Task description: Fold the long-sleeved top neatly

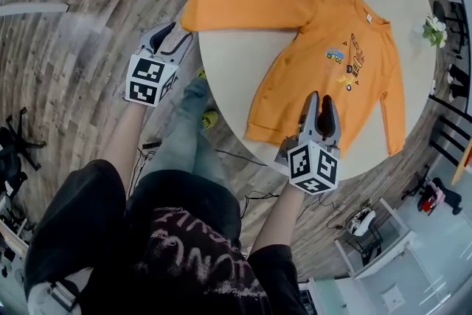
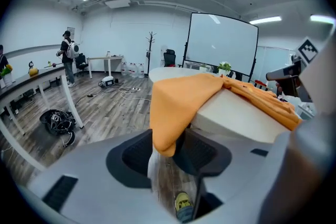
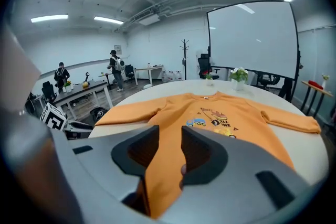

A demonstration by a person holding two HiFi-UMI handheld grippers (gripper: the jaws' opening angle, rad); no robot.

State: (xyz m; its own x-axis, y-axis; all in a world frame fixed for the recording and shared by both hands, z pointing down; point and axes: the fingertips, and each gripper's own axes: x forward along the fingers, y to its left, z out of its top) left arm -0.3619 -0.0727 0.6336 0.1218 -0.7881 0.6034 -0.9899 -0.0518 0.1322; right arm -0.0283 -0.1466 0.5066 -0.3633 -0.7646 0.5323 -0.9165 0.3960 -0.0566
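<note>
Round white surface is carrying the orange long-sleeved top. The top is lying spread flat, print up, with one sleeve stretching to the rim. Left tool is sitting released just off that rim, the cuff dangling loose between its pads. Right tool is hovering released at the hem, its jaws apart with fabric between them.
</note>
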